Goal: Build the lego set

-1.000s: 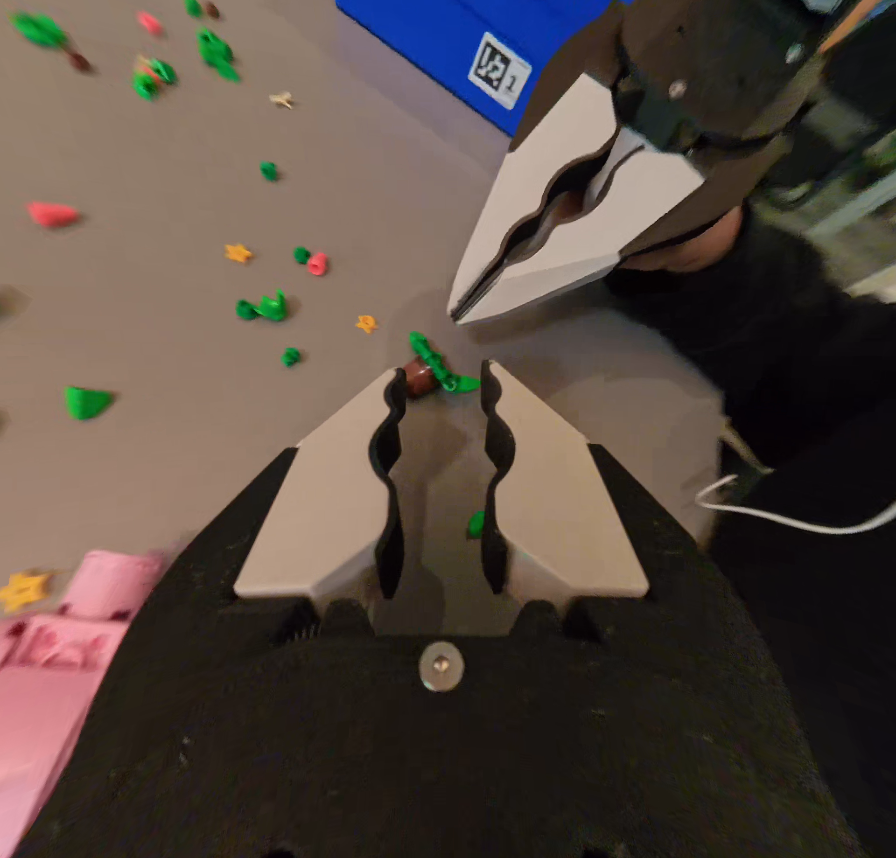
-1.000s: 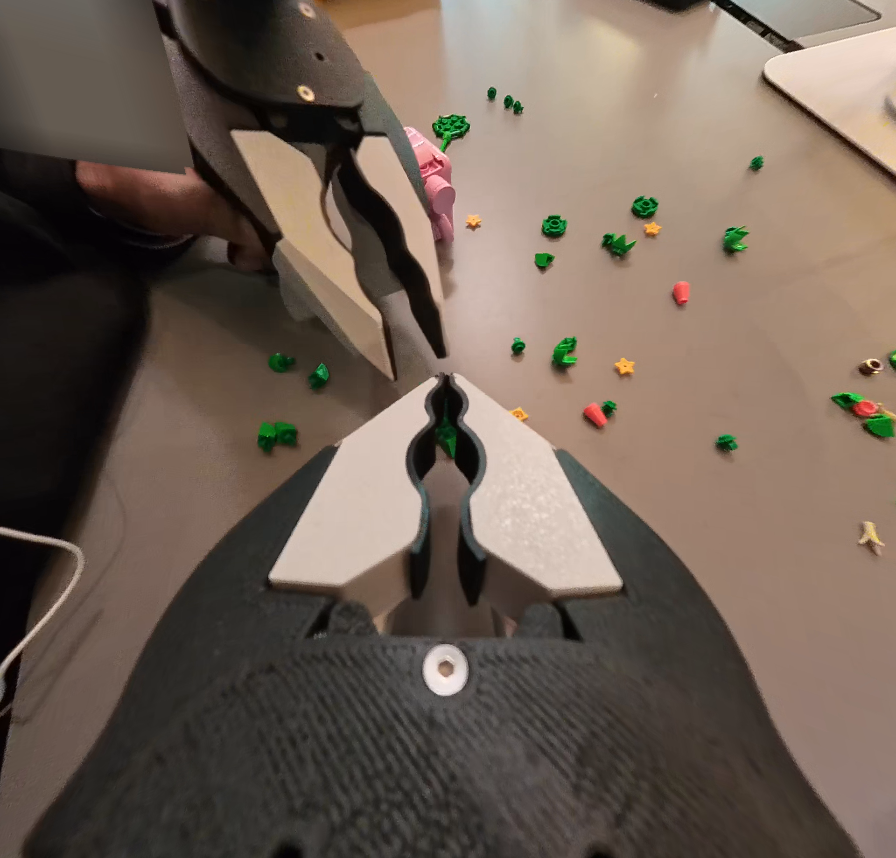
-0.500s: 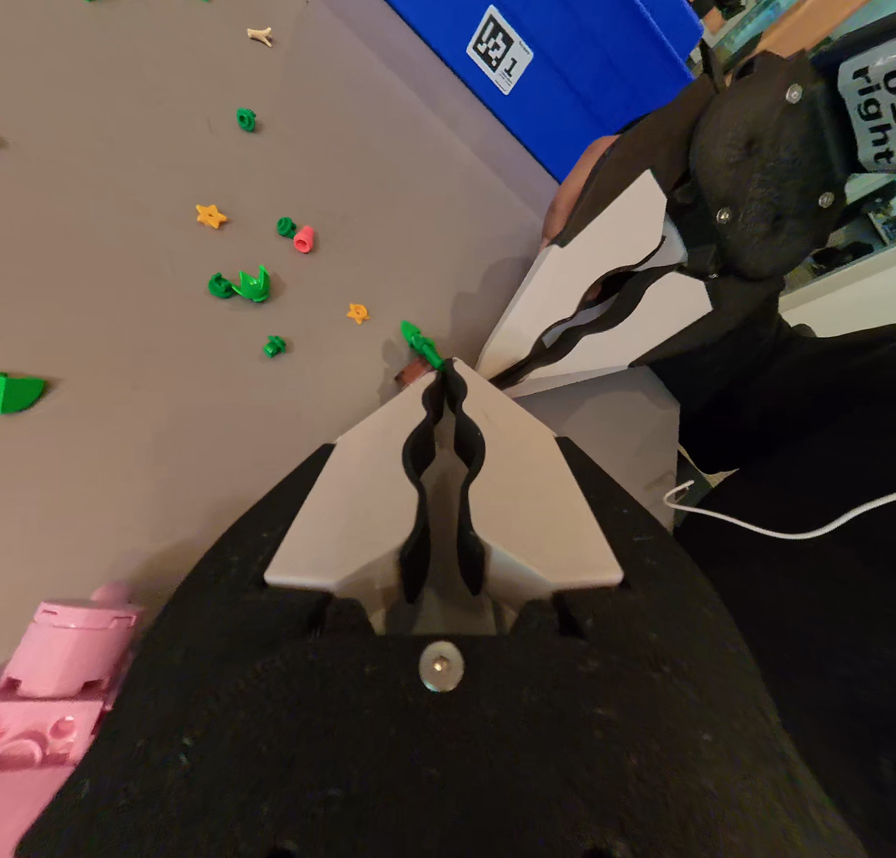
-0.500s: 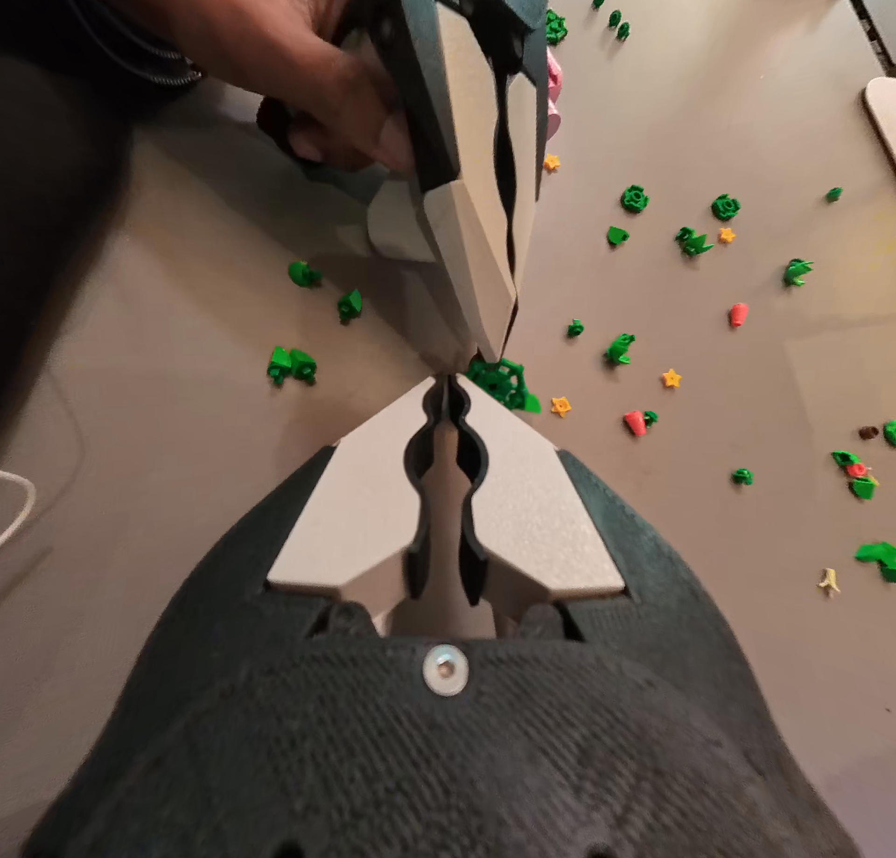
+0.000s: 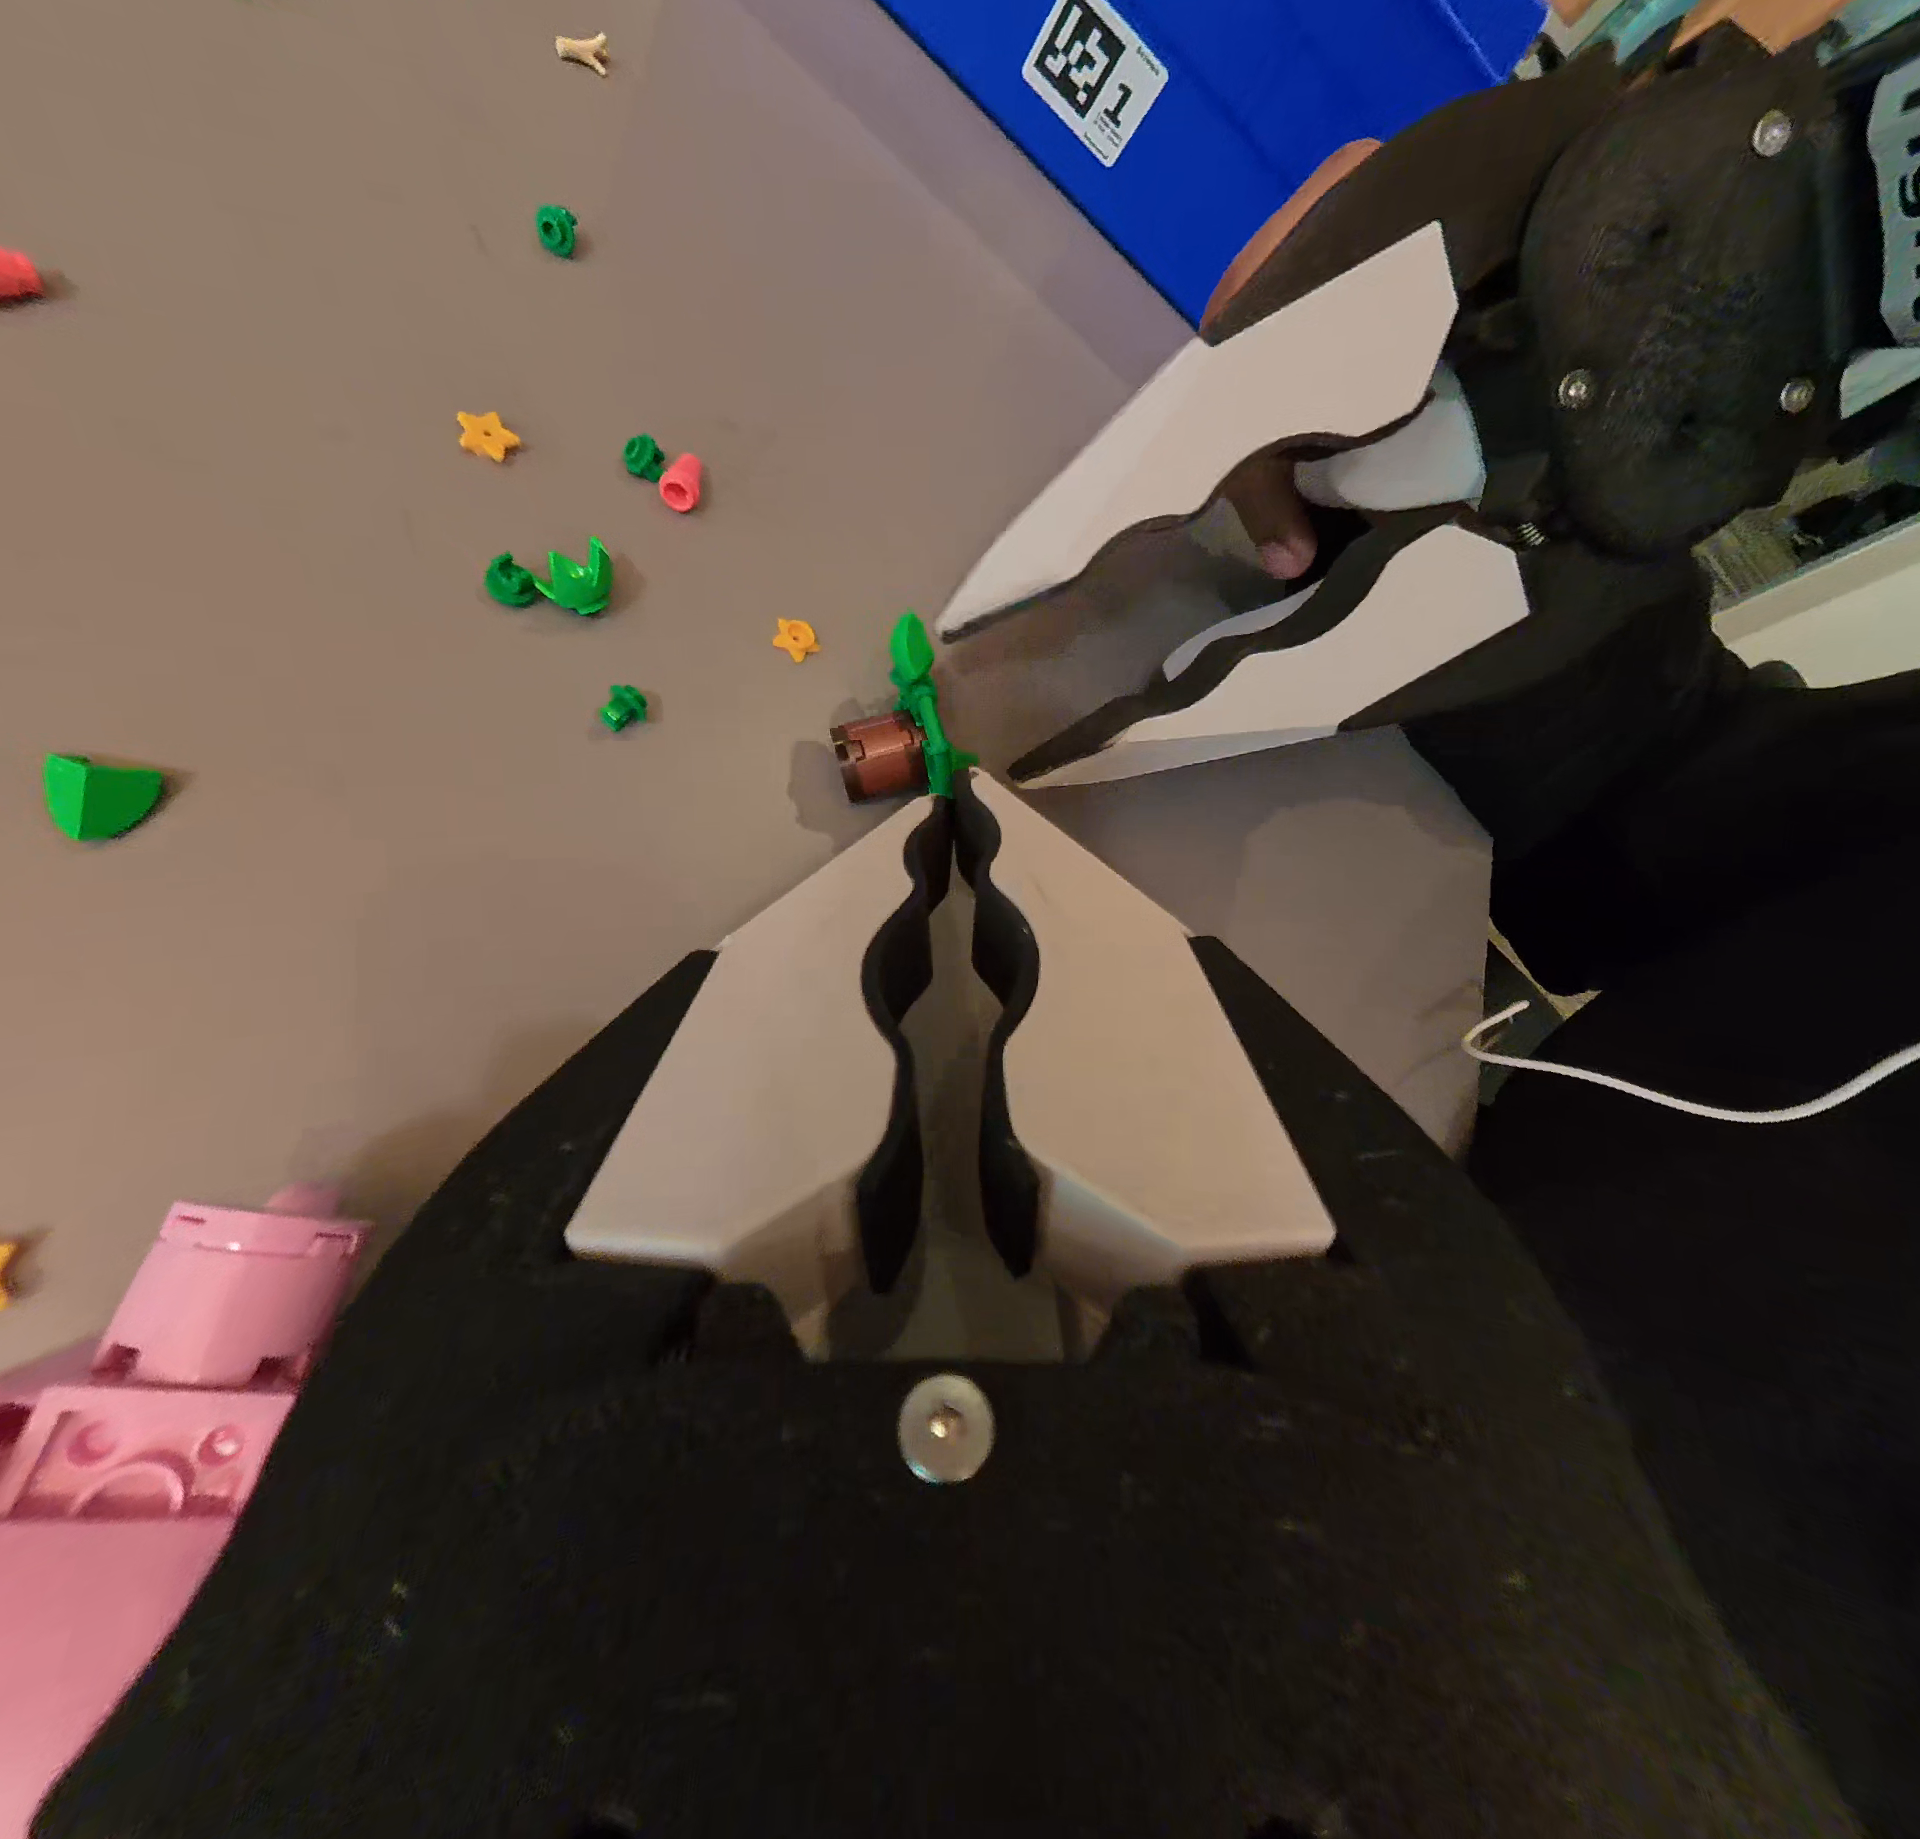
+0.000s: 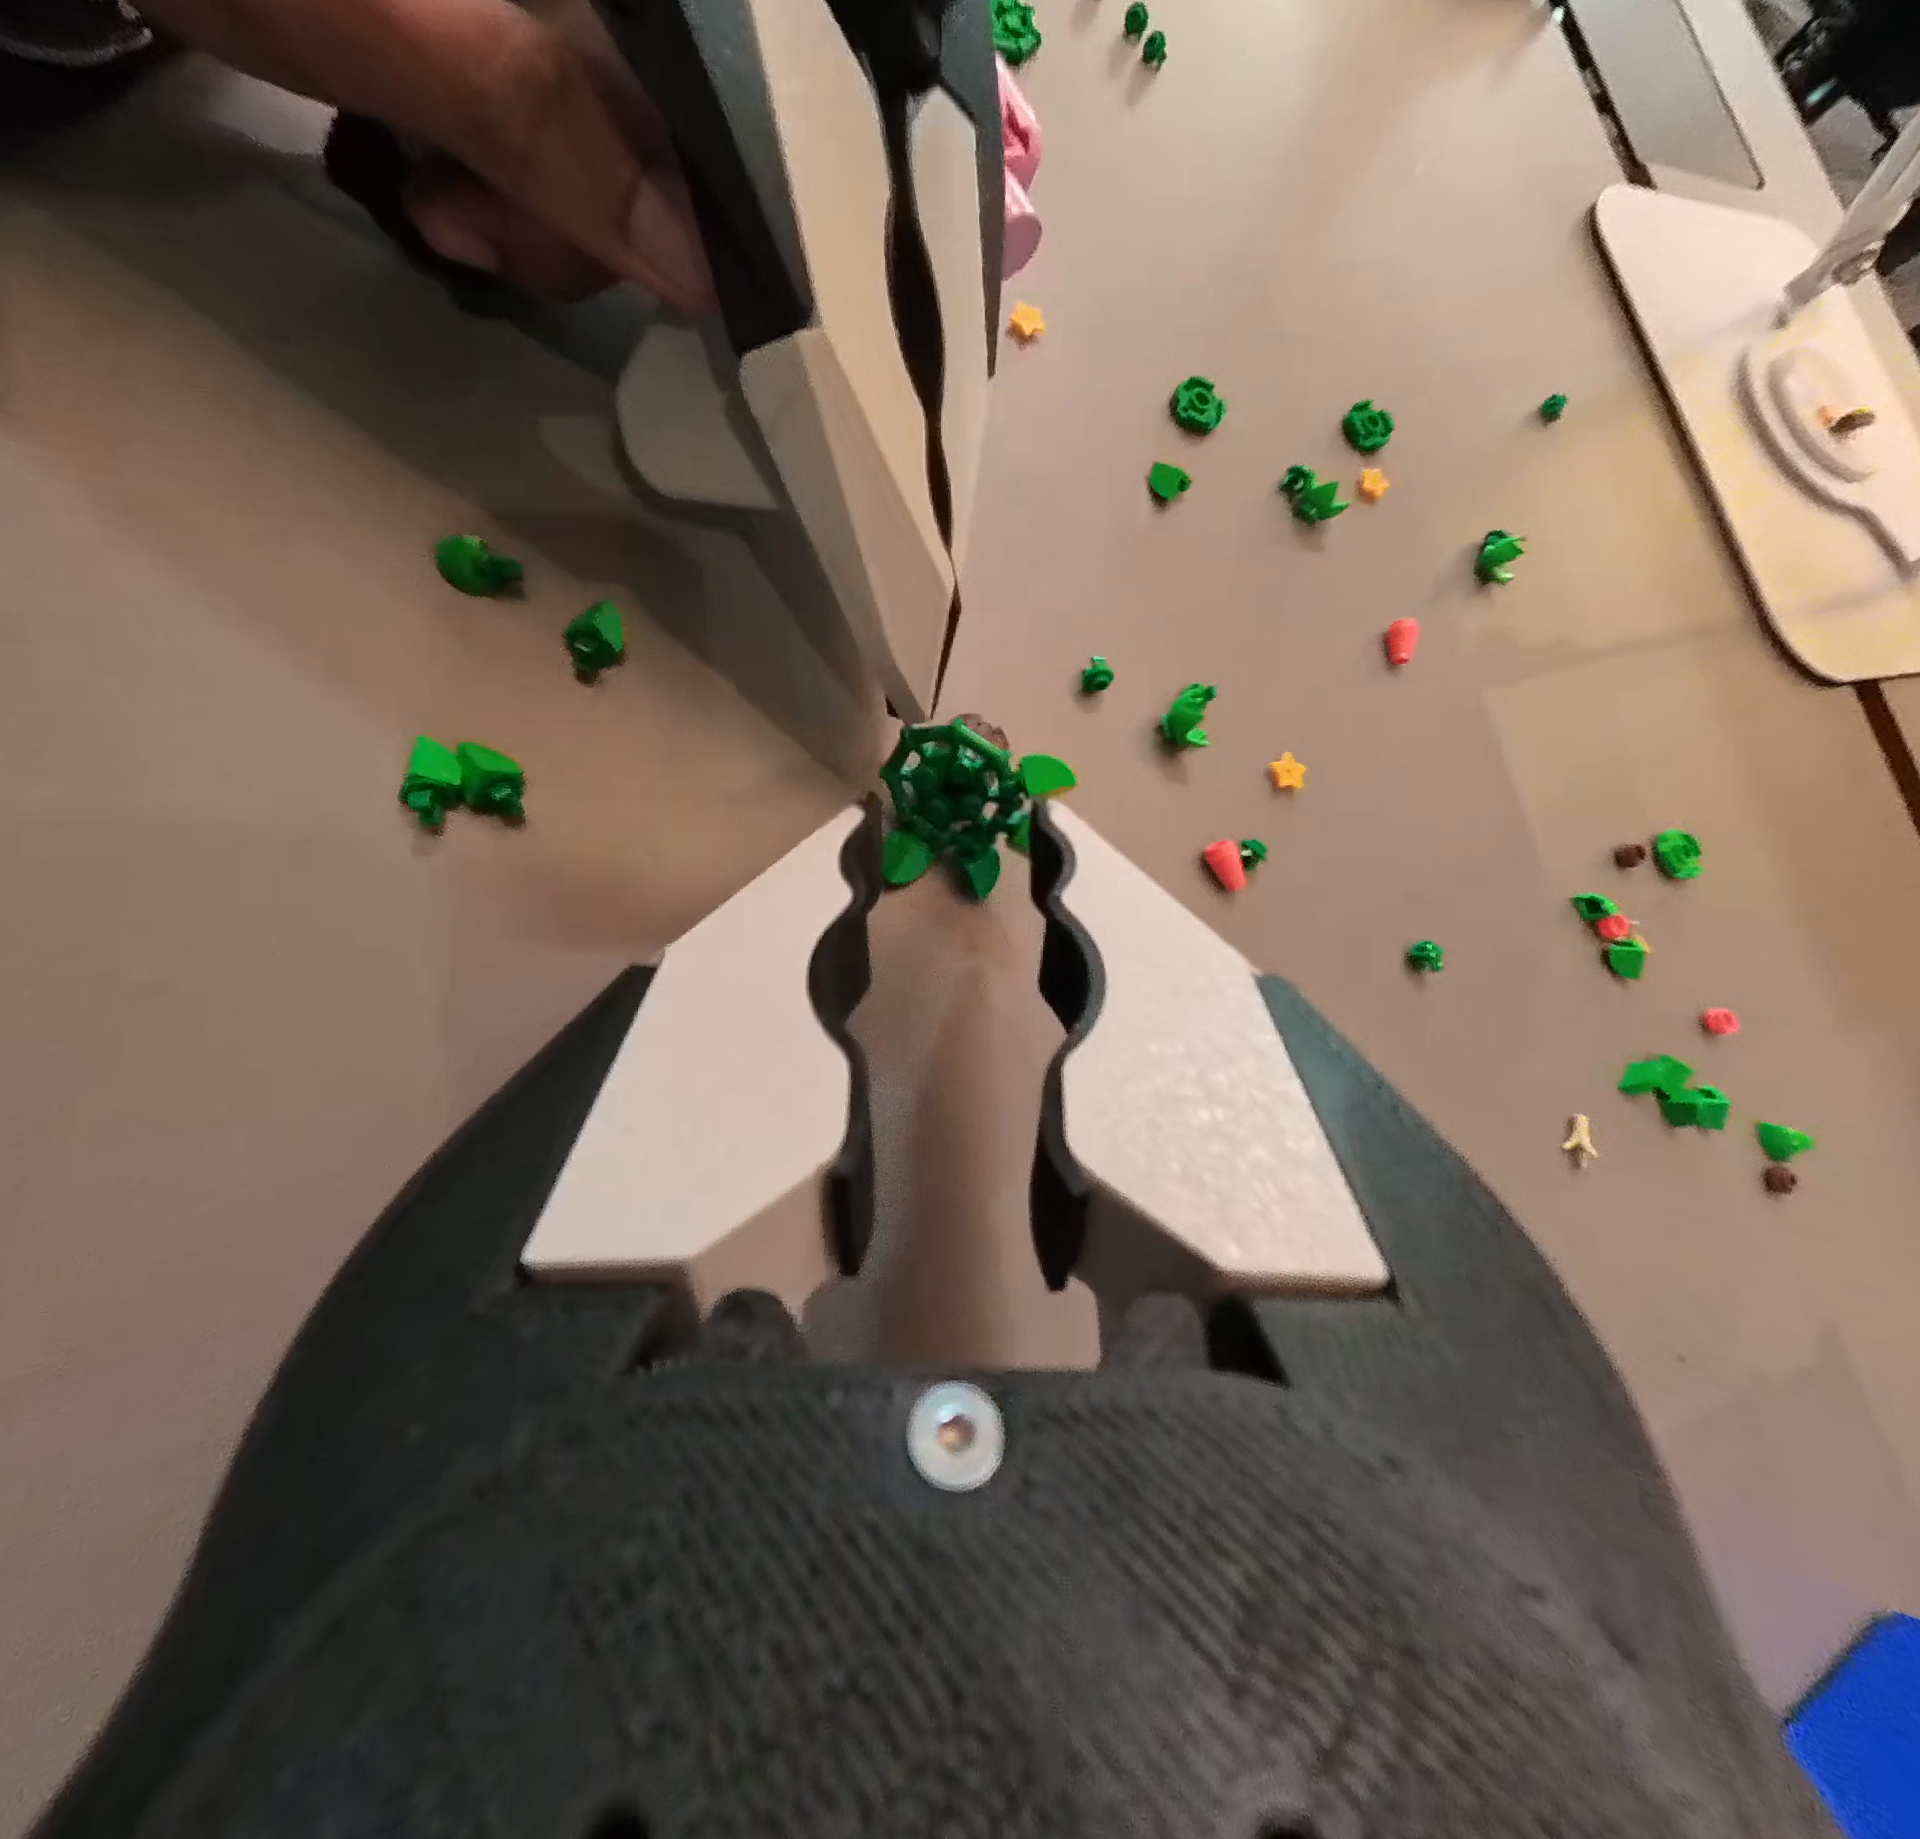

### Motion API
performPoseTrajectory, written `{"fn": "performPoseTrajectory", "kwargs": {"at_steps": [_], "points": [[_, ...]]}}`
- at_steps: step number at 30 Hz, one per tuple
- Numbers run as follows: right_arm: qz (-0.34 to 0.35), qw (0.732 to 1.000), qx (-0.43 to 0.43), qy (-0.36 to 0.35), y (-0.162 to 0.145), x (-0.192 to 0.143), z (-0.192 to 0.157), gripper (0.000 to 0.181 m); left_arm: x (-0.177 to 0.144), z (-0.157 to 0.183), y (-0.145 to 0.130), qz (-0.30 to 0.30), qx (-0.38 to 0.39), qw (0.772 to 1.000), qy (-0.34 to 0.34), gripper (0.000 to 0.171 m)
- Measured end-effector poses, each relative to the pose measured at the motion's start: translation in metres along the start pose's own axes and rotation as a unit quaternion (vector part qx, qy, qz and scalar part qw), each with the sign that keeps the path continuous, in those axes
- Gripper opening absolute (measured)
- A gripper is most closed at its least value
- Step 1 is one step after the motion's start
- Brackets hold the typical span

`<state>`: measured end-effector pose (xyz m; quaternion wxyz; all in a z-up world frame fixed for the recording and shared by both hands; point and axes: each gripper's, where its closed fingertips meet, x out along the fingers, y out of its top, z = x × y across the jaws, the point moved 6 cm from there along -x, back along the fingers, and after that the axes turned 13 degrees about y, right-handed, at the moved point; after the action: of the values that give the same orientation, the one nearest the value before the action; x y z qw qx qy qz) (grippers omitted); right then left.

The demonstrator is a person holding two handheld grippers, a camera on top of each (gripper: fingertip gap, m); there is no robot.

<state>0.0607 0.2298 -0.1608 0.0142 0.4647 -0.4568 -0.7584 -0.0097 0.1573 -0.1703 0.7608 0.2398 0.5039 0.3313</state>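
Between both grippers: green leaf stem (image 5: 920,709) with brown stub.
Left gripper (image 5: 951,802): jaws pinching stem.
Right gripper (image 6: 951,833): jaws spread.
Handling: probably light, fragile; hold at stem.

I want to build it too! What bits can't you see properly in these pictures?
- Left wrist view: the pink lego build is cut off by the picture edge and hidden behind the left claw.
- Left wrist view: the green leafy stem's pinched end sits hidden between the fingertips.
- Right wrist view: a brown piece is mostly hidden behind the leafy piece.
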Motion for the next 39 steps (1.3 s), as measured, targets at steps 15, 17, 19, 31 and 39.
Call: {"fn": "performPoseTrajectory", "kwargs": {"at_steps": [15,17,19,31,39], "points": [[0.089,0.994,0.044,-0.055,0.012,-0.018,0.014,0.033,-0.004,-0.001,0.011,0.044,-0.004,0.999,0.013,0.000],[0.152,0.982,0.084,-0.074,0.014,-0.033,0.025,0.041,-0.015,-0.003,0.020,0.095,-0.009,0.995,0.008,0.000],[0.203,0.968,0.129,-0.071,0.011,-0.045,0.033,0.042,-0.020,-0.005,0.024,0.118,-0.004,0.993,0.020,0.000],[0.186,0.967,0.146,-0.091,0.006,-0.046,0.037,0.041,0.006,-0.002,0.035,0.049,0.075,0.988,0.124,0.027],[0.184,0.968,0.139,-0.097,0.009,-0.048,0.034,0.041,0.026,-0.003,0.045,0.001,0.143,0.971,0.191,0.022]]}}
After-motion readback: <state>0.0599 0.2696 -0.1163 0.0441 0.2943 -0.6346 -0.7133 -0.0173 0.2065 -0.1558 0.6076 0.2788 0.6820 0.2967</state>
